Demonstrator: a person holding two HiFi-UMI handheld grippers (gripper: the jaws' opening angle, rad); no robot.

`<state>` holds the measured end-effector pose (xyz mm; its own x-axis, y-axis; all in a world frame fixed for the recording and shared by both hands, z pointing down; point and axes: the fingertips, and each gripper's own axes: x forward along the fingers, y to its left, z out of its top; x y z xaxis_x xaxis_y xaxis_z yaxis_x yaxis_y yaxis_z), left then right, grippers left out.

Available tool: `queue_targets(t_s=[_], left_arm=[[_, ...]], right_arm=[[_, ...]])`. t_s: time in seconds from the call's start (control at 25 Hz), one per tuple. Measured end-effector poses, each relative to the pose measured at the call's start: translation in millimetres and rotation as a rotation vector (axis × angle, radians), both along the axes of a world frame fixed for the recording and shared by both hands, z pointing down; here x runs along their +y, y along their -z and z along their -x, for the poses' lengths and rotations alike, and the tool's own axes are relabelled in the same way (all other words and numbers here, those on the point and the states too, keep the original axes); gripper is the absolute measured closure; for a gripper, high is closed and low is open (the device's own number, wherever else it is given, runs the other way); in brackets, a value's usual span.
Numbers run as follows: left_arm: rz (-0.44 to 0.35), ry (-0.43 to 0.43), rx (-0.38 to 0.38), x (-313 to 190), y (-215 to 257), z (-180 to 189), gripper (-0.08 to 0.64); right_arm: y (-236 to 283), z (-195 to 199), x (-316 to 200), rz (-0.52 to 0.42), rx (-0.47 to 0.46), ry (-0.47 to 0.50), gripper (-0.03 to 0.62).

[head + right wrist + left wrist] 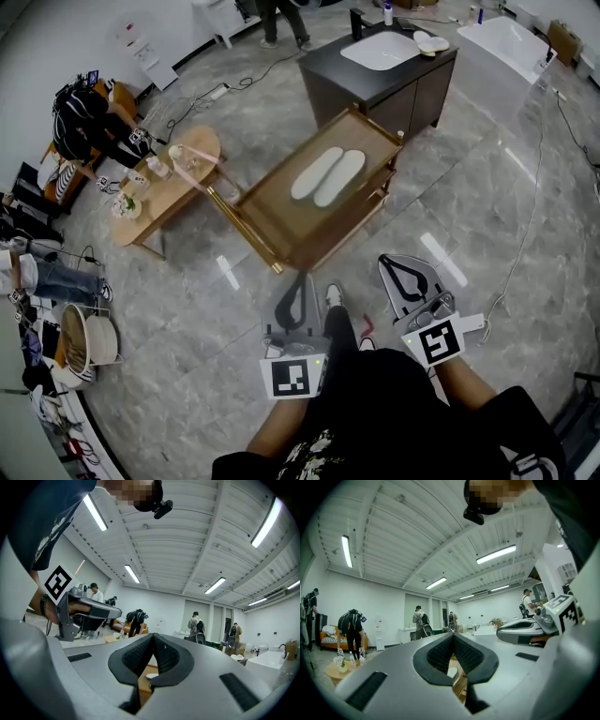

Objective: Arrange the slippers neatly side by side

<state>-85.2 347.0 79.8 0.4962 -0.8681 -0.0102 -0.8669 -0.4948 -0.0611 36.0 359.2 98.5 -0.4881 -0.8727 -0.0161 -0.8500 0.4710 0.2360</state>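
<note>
Two white slippers (327, 175) lie side by side, soles up, on the wooden tray-top table (281, 234) in the head view. My left gripper (301, 285) and my right gripper (398, 265) are both held close to my body, well short of the table, each shut with nothing between its jaws. In the left gripper view the gripper (453, 636) points level into the room, with a bit of slipper (452, 672) showing below the shut jaws. The right gripper (153, 636) also points level, a slipper tip (151, 676) showing under it.
A dark vanity with a white basin (382, 52) stands beyond the table, a bathtub (506, 42) at the far right. A low oval wooden table (169, 183) with bottles is to the left. Cables cross the marble floor. People stand in the background.
</note>
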Motion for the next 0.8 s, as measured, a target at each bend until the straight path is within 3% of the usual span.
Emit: queue_targets(t_s=[0.36,0.8], left_arm=[[-0.004,-0.028,-0.030,-48.6,-2.2,-15.4,0.558],[0.022,0.021,-0.061,-108.3,2.8,20.4,0.558]], right_arm=[[-6.4,-9.9,-47.9,0.037,-0.016,-0.012,0.595],[-3.4,15.8,-119.6,0.048,-0.017,0.036,0.595]])
